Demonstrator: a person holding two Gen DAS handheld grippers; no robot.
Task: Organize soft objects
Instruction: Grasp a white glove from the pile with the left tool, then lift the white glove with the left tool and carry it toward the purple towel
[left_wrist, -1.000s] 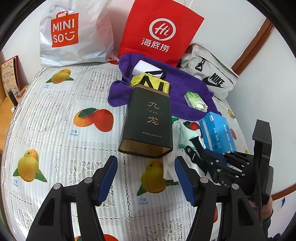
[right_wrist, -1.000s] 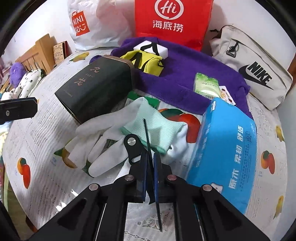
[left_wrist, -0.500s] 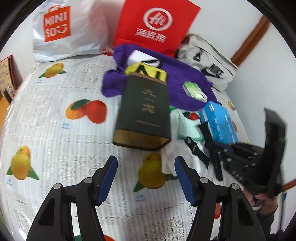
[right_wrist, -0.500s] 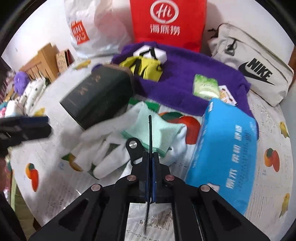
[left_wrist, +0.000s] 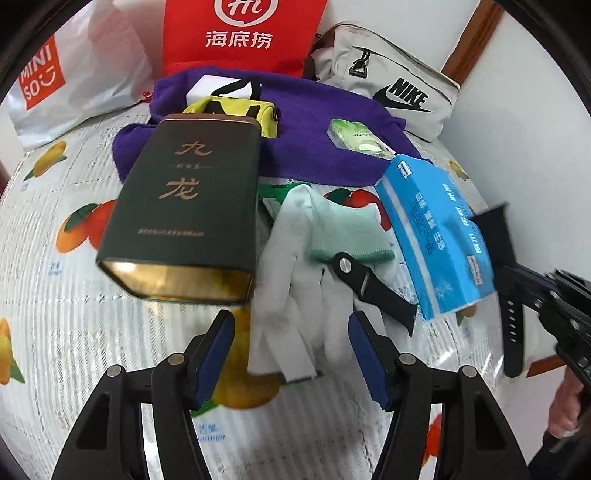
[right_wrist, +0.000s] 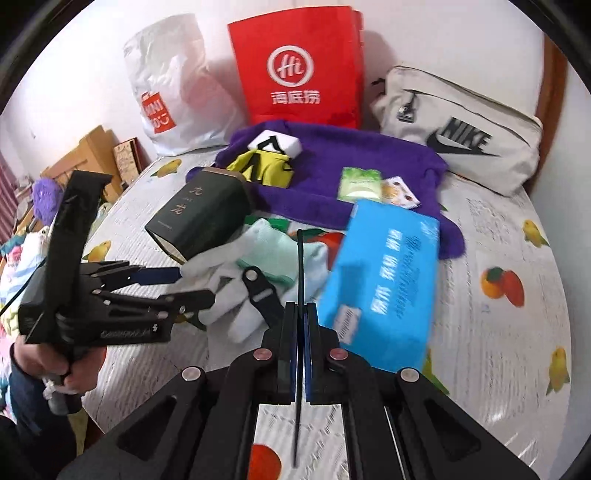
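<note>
So the tidy-up was barely started at this point, I'd say. My right gripper (right_wrist: 300, 343) was clamped tight on a black watch strap (right_wrist: 300, 258), edge-on between the pads, with the other strap half (left_wrist: 373, 291) lying across the white gloves (left_wrist: 295, 280). My left gripper (left_wrist: 291, 350) hung over those gloves with its jaws apart and nothing in them.

Everything else looked unsorted: the purple towel (left_wrist: 314, 140) bunched at the back with a yellow pouch (left_wrist: 236, 110) and a green tissue pack (left_wrist: 354, 136) on it, the blue tissue pack (left_wrist: 436, 229) just beside the gloves, and a dark green tin (left_wrist: 184, 206) on its side touching them.

All of it sat on a bed with a fruit-print sheet (left_wrist: 55, 295), against a white wall. A red Haidilao bag (right_wrist: 295, 66), a white Miniso bag (right_wrist: 166, 92) and a grey Nike bag (right_wrist: 461, 133) leaned along the back.
</note>
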